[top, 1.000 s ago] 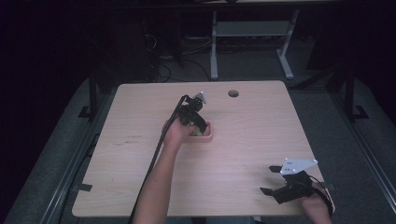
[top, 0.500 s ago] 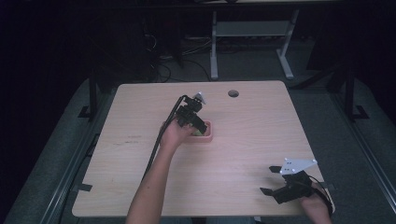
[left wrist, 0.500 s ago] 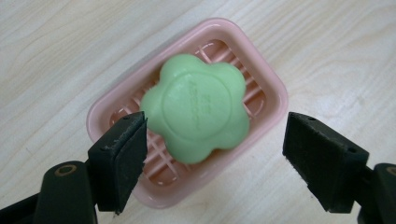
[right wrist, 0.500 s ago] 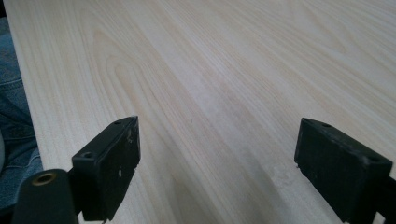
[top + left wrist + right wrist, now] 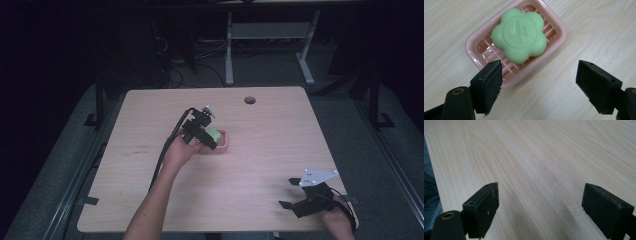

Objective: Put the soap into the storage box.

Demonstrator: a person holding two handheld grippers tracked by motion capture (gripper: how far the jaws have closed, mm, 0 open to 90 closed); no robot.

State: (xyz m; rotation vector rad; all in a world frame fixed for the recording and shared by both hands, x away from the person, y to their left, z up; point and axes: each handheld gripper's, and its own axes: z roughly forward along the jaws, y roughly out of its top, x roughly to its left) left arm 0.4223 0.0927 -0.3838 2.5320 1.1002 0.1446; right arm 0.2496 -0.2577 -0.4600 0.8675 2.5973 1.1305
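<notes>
The left gripper (image 5: 537, 75) now hangs back at six o'clock of the pink soap dish (image 5: 474, 48), jaws apart, the green soap (image 5: 520, 33) resting inside, so the placing looks done, while the right gripper (image 5: 292, 194) waits, jaws apart.

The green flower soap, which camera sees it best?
The left gripper view: the green flower-shaped soap lies close up in its pink soap dish, petals and round stamp plain. In the high view it is a small green spot beside the left tool. The right gripper view faces bare tabletop.
</notes>
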